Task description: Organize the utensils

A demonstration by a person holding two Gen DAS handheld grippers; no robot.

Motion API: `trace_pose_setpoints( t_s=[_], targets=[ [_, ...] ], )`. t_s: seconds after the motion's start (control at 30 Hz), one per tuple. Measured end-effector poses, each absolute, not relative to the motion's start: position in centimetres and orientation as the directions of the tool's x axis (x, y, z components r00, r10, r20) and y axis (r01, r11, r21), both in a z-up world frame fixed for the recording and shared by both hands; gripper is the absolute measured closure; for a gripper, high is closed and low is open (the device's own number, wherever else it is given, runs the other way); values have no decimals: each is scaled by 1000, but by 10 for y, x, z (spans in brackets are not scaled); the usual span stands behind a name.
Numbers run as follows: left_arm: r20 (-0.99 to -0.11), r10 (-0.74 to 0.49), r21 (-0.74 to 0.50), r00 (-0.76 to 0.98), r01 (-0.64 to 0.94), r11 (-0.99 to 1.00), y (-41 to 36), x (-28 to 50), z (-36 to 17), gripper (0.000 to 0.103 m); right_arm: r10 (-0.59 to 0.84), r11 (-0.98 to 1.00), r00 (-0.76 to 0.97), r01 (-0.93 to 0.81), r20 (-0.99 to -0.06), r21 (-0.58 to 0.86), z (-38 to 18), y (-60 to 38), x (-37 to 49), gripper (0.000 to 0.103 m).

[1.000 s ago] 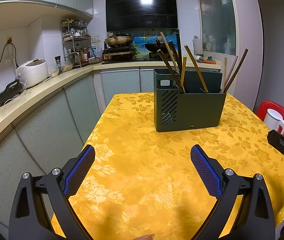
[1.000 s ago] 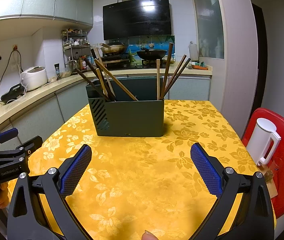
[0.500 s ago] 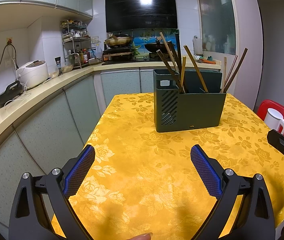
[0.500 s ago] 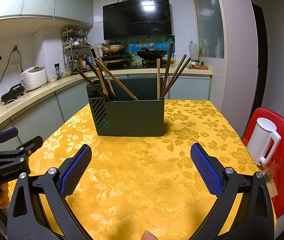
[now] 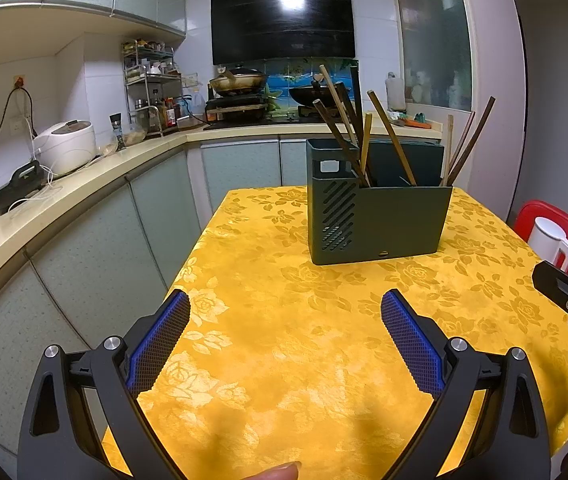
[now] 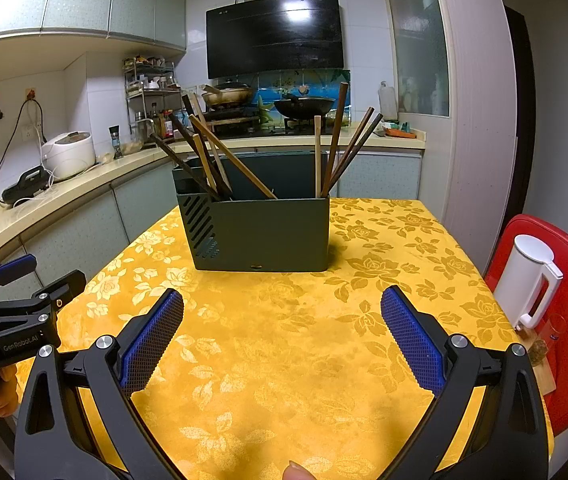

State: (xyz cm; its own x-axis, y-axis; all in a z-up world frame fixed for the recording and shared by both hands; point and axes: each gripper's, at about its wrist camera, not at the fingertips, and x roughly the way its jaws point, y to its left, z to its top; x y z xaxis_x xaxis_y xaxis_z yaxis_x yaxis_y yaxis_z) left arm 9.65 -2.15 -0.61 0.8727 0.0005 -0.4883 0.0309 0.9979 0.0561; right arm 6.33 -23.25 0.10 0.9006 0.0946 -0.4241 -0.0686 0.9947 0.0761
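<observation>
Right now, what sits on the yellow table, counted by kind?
Green holder: 1
Chopsticks standing in it: 10 (6 at its left end, 4 at its right)
Total: 11

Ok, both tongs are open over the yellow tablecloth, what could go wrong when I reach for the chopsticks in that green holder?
1. The wooden chopsticks lean crossed in the dark green plastic holder; pulling one may drag out others.
2. The holder stands free on the yellow floral tablecloth, so a sideways tug could tip or slide it.
3. The right tongs could knock the white electric kettle nearby.
</observation>
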Motion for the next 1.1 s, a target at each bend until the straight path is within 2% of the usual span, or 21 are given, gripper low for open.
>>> trace_pose_setpoints(
  t_s=[0.67,1.1],
  targets=[
    [-463,-8,48,886,34,998,-22,95,-6,10,94,995,900,-68,-426,76,1,-233,64,7],
    [-476,1,24,880,12,1000,-13,96,-1,10,97,995,893,-73,-439,72,-4,-228,55,7]
  ],
)
